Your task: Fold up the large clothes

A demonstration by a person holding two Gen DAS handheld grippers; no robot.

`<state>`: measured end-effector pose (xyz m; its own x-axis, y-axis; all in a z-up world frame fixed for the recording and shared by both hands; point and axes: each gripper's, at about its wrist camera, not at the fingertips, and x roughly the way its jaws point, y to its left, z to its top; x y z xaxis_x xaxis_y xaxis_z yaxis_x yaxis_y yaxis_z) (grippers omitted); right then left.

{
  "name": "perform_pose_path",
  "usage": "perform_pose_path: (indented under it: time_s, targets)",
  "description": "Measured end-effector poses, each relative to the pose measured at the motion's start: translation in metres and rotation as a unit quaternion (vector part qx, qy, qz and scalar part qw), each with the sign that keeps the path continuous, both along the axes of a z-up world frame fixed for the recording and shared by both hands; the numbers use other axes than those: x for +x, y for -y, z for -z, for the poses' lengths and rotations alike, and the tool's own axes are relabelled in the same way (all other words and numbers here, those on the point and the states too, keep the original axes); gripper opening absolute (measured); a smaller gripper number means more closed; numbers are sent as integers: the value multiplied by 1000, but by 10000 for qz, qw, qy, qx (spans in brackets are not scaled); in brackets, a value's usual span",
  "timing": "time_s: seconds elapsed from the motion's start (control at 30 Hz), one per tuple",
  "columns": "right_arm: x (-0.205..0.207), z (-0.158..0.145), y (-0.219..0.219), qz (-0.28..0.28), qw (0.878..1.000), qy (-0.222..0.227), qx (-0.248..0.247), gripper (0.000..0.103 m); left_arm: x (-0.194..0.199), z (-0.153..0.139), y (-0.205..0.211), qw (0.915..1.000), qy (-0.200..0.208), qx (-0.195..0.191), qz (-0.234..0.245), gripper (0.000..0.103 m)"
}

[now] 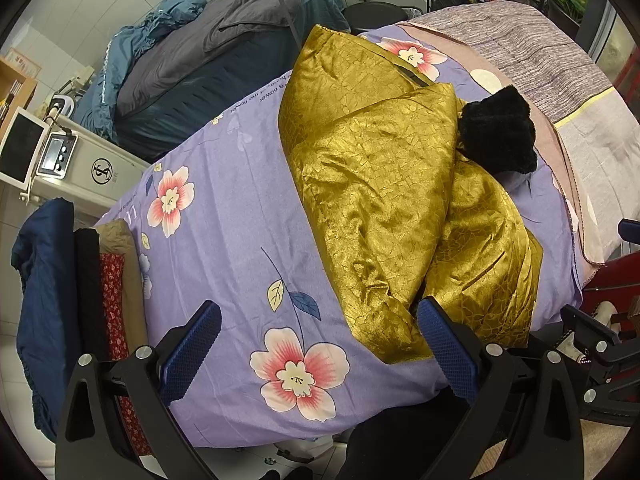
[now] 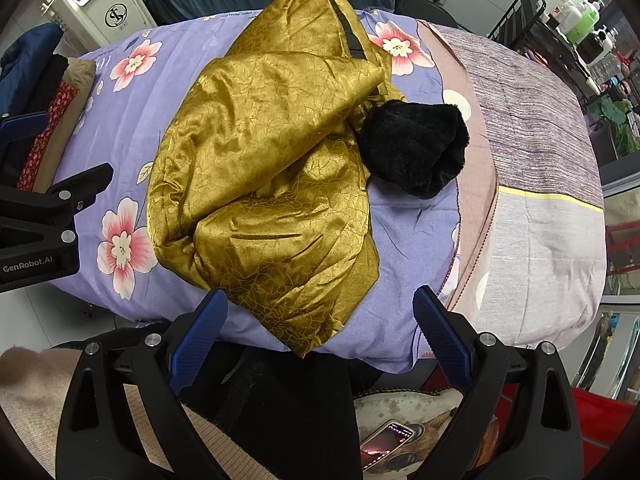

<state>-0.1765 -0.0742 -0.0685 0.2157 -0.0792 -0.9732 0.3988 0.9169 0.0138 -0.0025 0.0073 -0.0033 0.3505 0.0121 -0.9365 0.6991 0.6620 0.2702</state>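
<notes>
Gold garment [image 2: 264, 168] with black fur collar [image 2: 416, 148] crumpled on floral sheet [image 2: 400, 216]. Left gripper [image 1: 320, 344] and right gripper [image 2: 320, 328] both wide, empty.

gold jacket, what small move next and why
Probably bring the open right gripper forward onto the near hem of the gold jacket. It lies bunched on the floral sheet, black fur collar out to one side, and neither gripper holds cloth.

Gold crackle-patterned coat [image 2: 264, 168], black fur trim [image 2: 416, 148]
</notes>
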Motion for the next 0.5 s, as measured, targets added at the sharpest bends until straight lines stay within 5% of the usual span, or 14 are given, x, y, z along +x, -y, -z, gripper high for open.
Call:
perform_pose_path:
  time_s: [0.5]
  targets:
    - [1, 3, 3, 37, 9999, -24, 94, 93, 5, 6, 5, 10000, -26, 41, 63, 97]
